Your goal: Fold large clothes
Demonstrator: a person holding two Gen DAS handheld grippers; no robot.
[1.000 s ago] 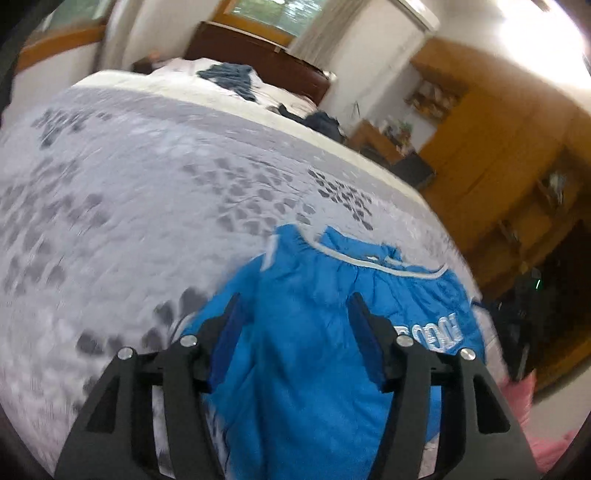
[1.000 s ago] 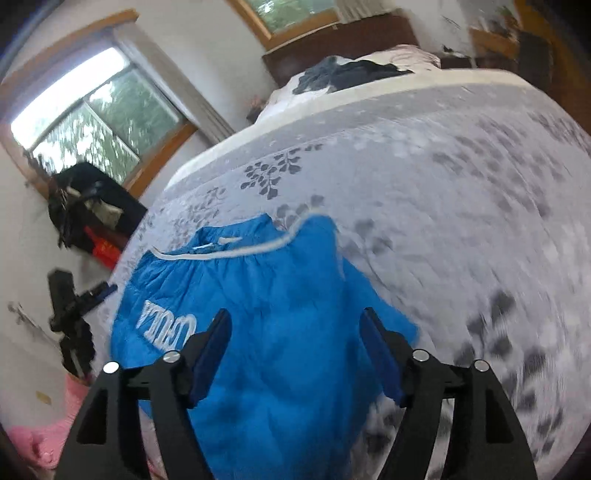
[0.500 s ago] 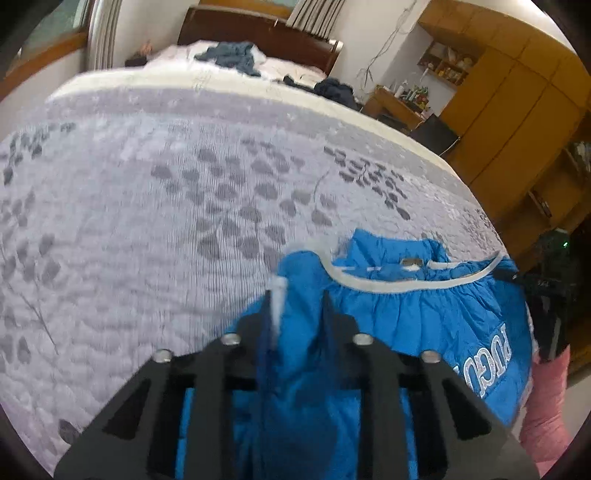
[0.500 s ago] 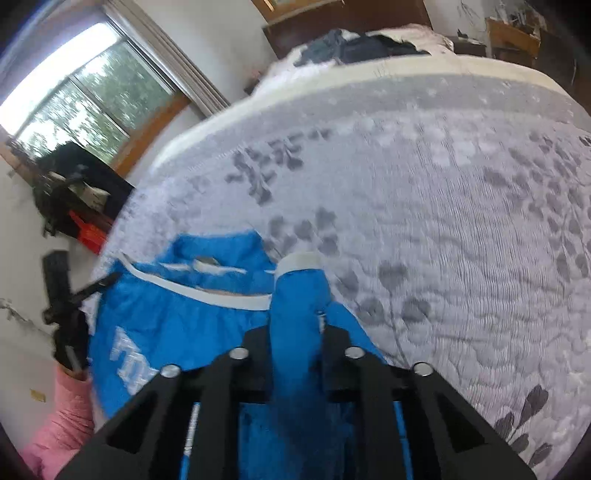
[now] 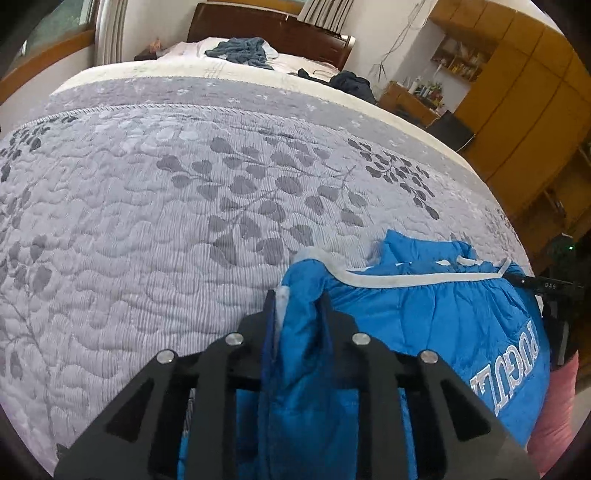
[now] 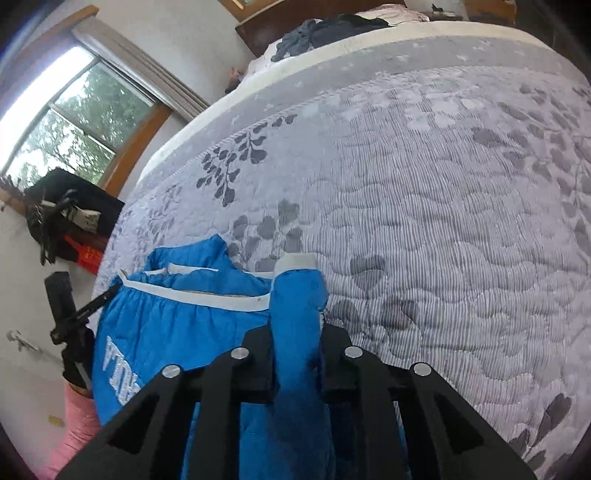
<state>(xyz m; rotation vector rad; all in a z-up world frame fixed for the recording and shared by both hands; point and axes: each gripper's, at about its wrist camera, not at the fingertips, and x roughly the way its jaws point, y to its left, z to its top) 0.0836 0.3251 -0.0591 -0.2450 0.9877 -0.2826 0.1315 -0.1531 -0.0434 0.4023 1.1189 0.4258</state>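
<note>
While a grey leaf-patterned quilt [image 5: 184,206] covers the bed, wooden cabinets [image 5: 517,96] stand far right and a window [image 6: 62,122] far left. At the near edge lies the blue jacket [image 5: 424,325], the left gripper [image 5: 297,306] and right gripper [image 6: 297,332] each clamped on a bunched fold.

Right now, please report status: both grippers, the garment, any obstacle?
Left gripper shut on blue padded jacket. Right gripper shut on same jacket. Jacket partly on grey quilt. Quilt ahead unobstructed.

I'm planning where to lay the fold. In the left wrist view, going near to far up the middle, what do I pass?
Left gripper → blue padded garment → grey leaf-patterned quilt → crumpled dark blue clothes → dark wooden headboard.
</note>
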